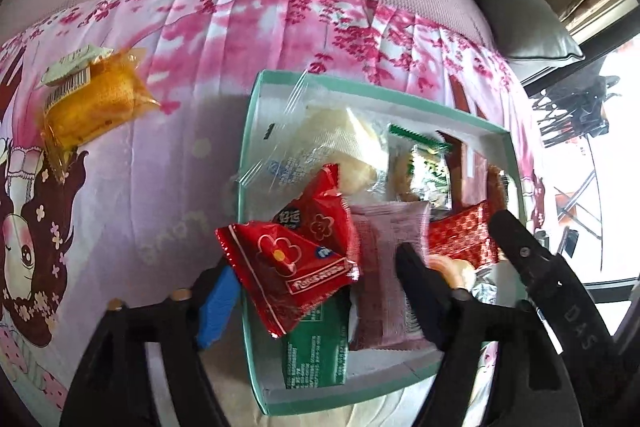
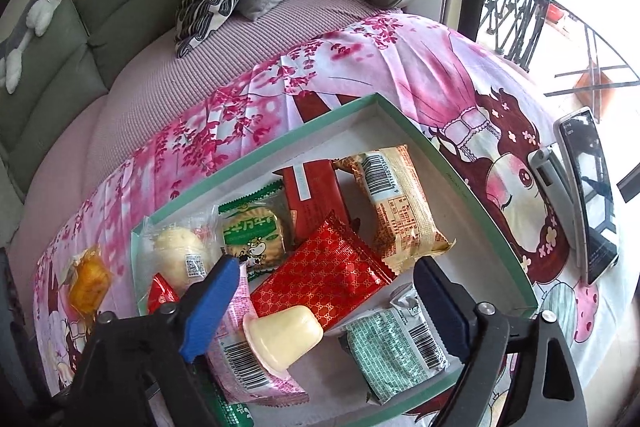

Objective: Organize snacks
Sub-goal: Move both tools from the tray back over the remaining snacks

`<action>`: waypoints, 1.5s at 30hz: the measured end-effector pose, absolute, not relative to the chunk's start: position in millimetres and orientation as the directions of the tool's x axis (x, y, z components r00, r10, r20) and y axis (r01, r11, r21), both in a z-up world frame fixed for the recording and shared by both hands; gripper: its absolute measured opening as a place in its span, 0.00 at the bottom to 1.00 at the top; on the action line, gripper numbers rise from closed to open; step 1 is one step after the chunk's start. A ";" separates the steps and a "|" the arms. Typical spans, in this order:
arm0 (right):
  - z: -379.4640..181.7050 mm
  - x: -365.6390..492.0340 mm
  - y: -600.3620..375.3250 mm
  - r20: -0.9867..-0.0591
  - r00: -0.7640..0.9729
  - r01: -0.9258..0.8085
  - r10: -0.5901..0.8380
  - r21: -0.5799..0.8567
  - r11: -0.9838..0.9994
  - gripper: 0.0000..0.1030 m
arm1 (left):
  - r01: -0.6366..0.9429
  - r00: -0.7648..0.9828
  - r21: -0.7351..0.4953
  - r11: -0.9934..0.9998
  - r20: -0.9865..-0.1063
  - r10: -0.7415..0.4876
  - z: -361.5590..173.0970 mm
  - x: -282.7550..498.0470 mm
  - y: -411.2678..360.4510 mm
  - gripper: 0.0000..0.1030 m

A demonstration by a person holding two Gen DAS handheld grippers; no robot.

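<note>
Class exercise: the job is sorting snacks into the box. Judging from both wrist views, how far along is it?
Nearly finished. Done: most packets already lie in the green box. In hand: the left gripper has a red packet between its open fingers, above the box. Left: one orange snack on the pink cloth.

A green packet (image 1: 314, 347) lies half hidden under the red packet (image 1: 292, 267).

A shallow green box (image 2: 472, 183) with white inside lies on the pink cloth and holds many wrapped snacks lying flat and overlapping. A pale jelly cup (image 2: 282, 339) lies tilted on them. One orange-wrapped snack (image 1: 94, 107) lies outside, well apart.
</note>
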State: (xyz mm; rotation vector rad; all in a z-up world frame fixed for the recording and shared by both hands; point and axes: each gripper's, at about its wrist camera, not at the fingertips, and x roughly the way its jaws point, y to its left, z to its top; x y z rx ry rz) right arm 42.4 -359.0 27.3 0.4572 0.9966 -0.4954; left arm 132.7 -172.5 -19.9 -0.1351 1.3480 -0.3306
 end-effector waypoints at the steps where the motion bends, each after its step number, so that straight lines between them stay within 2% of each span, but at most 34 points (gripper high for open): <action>1: 28.2 41.4 -359.7 -0.870 0.457 0.590 -0.184 0.142 0.795 0.94 | 0.158 0.196 -0.273 0.949 -0.933 -0.301 -17.0 132.1 -172.5 0.81; 11: 34.7 37.7 -361.8 -0.854 0.481 0.599 -0.199 0.154 0.786 1.00 | 0.086 0.277 -0.255 0.963 -0.923 -0.269 -2.6 140.6 -141.6 0.82; 15: 32.5 41.8 -355.4 -0.857 0.480 0.582 -0.187 0.152 0.799 1.00 | 0.014 0.347 -0.182 0.983 -0.921 -0.175 2.7 144.7 -119.8 0.90; 18: 31.3 47.0 -346.9 -0.859 0.484 0.554 -0.166 0.154 0.818 1.00 | -0.048 0.389 -0.112 0.993 -0.917 -0.085 1.8 149.0 -105.0 0.90; 24: 31.0 60.0 -319.9 -0.861 0.493 0.471 -0.128 0.140 0.871 1.00 | -0.108 0.417 -0.070 0.992 -0.909 -0.019 0.7 151.3 -76.0 0.91; 29: 30.0 67.1 -297.9 -0.863 0.492 0.422 -0.113 0.123 0.898 1.00 | -0.120 0.428 -0.042 0.992 -0.904 0.013 2.3 155.9 -55.8 0.91; 38: 27.8 80.3 -252.5 -0.865 0.495 0.307 -0.078 0.090 0.947 1.00 | -0.241 0.417 0.018 0.970 -0.901 0.120 1.3 159.7 5.9 0.91; 45: 27.8 87.8 -217.9 -0.857 0.511 0.226 -0.067 0.059 0.972 1.00 | -0.304 0.396 0.000 0.953 -0.910 0.126 -5.8 159.8 41.3 0.91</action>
